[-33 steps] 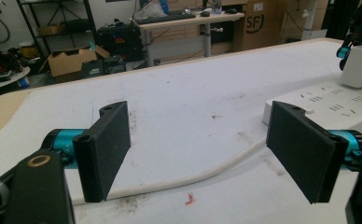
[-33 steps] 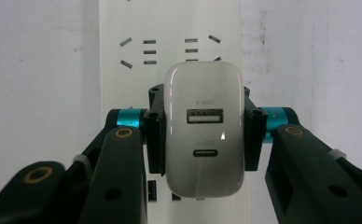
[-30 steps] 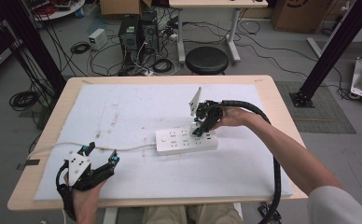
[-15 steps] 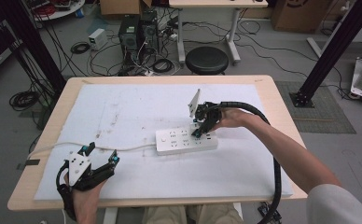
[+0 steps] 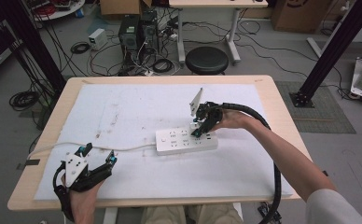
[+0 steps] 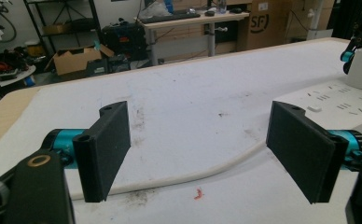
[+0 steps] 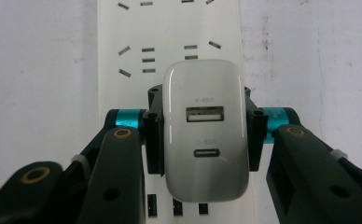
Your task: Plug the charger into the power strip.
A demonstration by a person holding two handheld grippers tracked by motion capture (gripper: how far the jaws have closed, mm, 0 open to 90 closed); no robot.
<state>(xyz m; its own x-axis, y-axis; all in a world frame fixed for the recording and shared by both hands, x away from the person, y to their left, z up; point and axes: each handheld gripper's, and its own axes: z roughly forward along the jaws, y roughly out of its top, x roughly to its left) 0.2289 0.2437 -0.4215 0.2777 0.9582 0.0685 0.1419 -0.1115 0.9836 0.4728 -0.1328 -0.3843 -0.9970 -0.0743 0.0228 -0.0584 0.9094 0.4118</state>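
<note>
2 black jaws of the right gripper (image 7: 202, 140) flank the white plastic USB charger block (image 7: 202, 126), which sits plugged into the white rectangular power strip (image 5: 186, 140); they have just been opening, leaving thin gaps, likely to release it. The left gripper (image 5: 97, 156) rests apart, jaws wide, over the strip's white cord (image 6: 179, 179).

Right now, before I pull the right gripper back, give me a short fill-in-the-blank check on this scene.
1. The white charger sits on the ____ strip.
2. The charger's upper port is USB-A; the lower is USB-____.
3. The left gripper has its jaws ____, with the white cable on the mat beyond them.

Missing: power; C; open
</note>
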